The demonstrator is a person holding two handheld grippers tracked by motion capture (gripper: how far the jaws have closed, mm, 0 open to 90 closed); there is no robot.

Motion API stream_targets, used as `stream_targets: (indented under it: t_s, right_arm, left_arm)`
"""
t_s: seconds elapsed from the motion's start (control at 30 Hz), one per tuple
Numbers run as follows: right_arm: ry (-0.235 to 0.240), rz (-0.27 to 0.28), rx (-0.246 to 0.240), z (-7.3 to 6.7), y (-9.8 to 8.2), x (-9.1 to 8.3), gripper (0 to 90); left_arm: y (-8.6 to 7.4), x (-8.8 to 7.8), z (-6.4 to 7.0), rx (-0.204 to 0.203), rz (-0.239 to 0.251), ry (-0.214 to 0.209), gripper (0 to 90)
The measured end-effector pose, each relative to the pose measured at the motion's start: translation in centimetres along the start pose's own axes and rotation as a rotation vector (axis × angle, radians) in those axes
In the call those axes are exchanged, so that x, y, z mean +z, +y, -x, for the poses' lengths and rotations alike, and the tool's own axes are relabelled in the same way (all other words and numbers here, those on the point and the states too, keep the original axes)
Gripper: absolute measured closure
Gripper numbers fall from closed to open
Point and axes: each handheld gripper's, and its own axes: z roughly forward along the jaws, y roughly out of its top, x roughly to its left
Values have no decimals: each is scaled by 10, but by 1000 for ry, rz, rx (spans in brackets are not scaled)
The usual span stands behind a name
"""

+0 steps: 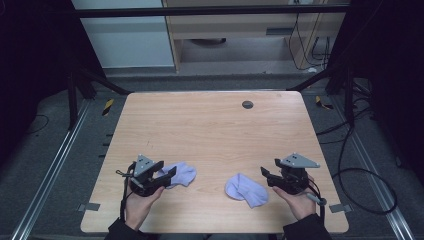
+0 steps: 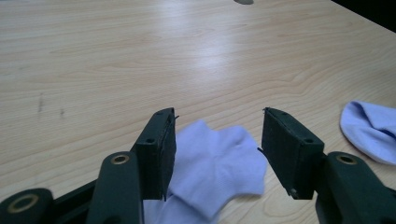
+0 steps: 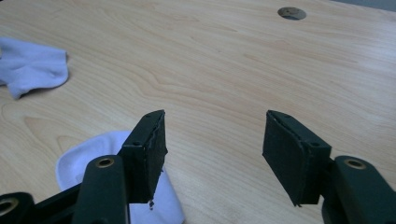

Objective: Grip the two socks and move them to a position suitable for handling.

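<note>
Approach stage, by my reading. Left gripper [image 1: 167, 175] stands wide over one pale lilac cotton sock [image 2: 219, 163], gripping nothing. Right gripper [image 1: 265, 175] likewise gapes (empty) beside the second lilac sock [image 1: 246, 190] on the light wooden table [image 1: 210, 130]. Next: lower, then pinch fabric.

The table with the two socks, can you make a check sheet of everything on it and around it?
Surface: wooden table, bare, one round grey cap near the far edge.
Job's things: left sock and right sock, pale purple, lying apart.
Clutter: nothing seen.
Grippers: left gripper open above the left sock; right gripper open beside the right sock.
Cables: black cables on the floor at the right.
Surroundings: dark frame, grey floor, wooden cabinet behind.
</note>
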Motion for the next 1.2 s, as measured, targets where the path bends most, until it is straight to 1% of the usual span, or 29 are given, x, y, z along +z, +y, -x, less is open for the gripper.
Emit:
stream_targets:
  t_s: [0.1, 0.2, 0.37, 0.67, 1.03, 1.2]
  right_arm:
    - [17, -8, -9, -4, -3, 0, 410]
    - [22, -17, -21, -6, -5, 0, 424]
    - [50, -28, -39, -12, -9, -1, 441]
    - [84, -48, -57, -21, -16, -3, 484]
    - [116, -93, -91, -31, -26, -1, 510]
    - [132, -111, -87, -34, -30, 1, 519]
  left_arm:
    - [3, 6, 10, 9, -5, -19, 450]
    - [5, 12, 19, 19, -11, -35, 456]
    - [7, 20, 33, 44, -25, -58, 480]
    - [9, 33, 52, 64, -42, -88, 523]
    - [6, 48, 78, 110, -73, -123, 538]
    - [3, 54, 87, 133, -91, -131, 538]
